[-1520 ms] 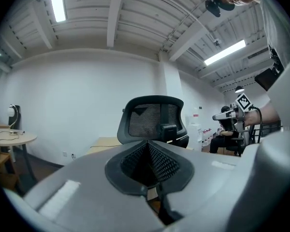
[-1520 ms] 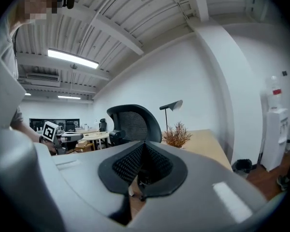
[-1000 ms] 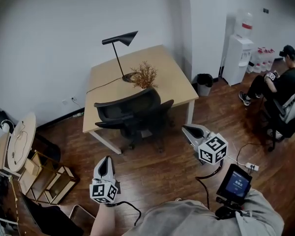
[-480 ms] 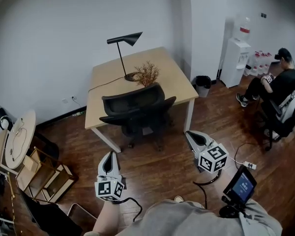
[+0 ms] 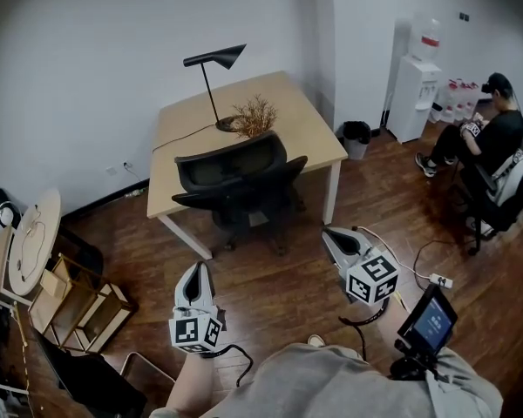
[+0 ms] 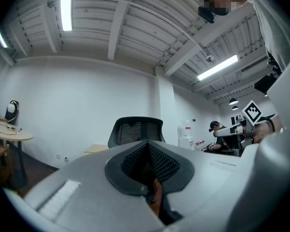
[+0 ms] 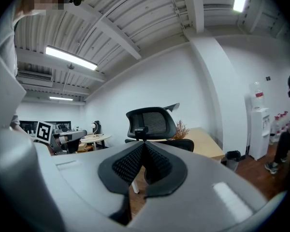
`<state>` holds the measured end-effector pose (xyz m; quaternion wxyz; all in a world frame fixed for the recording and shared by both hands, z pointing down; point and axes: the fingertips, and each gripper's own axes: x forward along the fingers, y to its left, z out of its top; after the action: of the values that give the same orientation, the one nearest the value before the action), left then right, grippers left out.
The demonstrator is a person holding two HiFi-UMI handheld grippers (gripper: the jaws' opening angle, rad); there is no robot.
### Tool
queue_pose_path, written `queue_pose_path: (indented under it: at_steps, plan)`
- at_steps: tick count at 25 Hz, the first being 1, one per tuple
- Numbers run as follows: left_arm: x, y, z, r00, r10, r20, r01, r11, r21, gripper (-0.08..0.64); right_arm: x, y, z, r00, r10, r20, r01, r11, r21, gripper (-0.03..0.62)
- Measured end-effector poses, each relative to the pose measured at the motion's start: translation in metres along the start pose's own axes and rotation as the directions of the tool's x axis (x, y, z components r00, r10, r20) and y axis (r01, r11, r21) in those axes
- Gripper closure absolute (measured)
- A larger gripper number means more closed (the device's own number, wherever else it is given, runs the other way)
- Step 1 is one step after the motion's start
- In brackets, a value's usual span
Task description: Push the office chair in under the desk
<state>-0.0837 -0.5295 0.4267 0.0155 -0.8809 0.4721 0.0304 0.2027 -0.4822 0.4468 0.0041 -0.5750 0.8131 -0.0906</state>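
A black mesh-backed office chair (image 5: 240,185) stands at the near edge of a light wooden desk (image 5: 292,124), its back toward me and its seat partly under the top. The same chair (image 6: 137,131) fills the middle of the left gripper view, and the chair (image 7: 152,123) also shows ahead in the right gripper view. My left gripper (image 5: 194,279) is shut and empty, well short of the chair over the floor. To the right, my right gripper (image 5: 338,238) is also shut and empty, nearer the chair's right side without touching it.
A black desk lamp (image 5: 211,68) and a dried plant (image 5: 254,116) stand on the desk. A round side table (image 5: 30,244) and wooden crates (image 5: 87,316) are at the left. A seated person (image 5: 484,142), a water dispenser (image 5: 414,90) and a bin (image 5: 356,138) are at the right. A cable and power strip (image 5: 431,279) lie on the floor.
Both grippers have drifted slightly forward toward the chair as the view shifted. The chair and desk stand as before, and both pairs of jaws stay shut.
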Motion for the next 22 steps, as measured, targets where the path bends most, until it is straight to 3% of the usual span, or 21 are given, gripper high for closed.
queue_pose_path:
  at_steps: [22]
  plan:
    - [-0.018, -0.015, -0.01, 0.999, -0.023, -0.034, 0.023, 1.0, -0.007, 0.558, -0.006, 0.005, -0.004, 0.999, -0.02, -0.047, 0.019, 0.999, -0.027, 0.587]
